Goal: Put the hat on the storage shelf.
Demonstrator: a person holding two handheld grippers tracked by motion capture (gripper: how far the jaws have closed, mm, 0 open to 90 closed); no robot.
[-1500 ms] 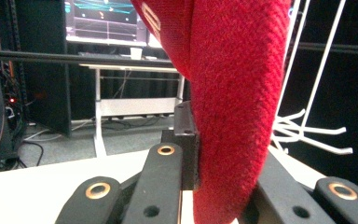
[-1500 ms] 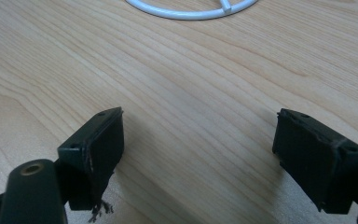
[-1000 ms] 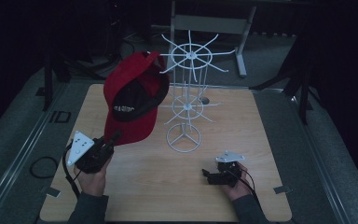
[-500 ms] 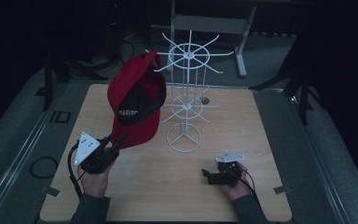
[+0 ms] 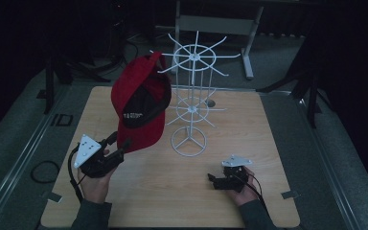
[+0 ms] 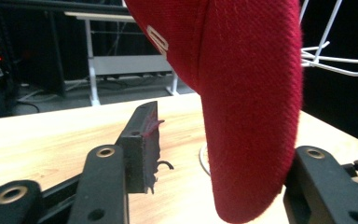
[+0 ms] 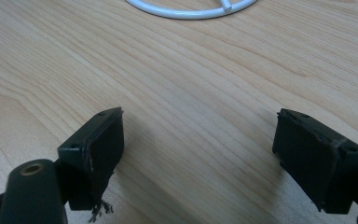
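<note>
— Anything readable here?

— Little. On the grey strip beside the table (image 5: 249, 143), well off to the outer side of the left gripper (image 5: 117, 148), two dark letters (image 5: 61, 120) look like "ID".

— And on the cap (image 5: 141, 103)?

— Just beyond the left gripper there is a line of small white print on the dark lining (image 5: 133, 115), too small to read. In the left gripper view a white embroidered mark (image 6: 157, 41) sits on the red cloth above the gap between that gripper's jaws; it is cut off and gives no letter.

— Near the right gripper (image 5: 215, 181)?

— No writing I can make out.
</note>
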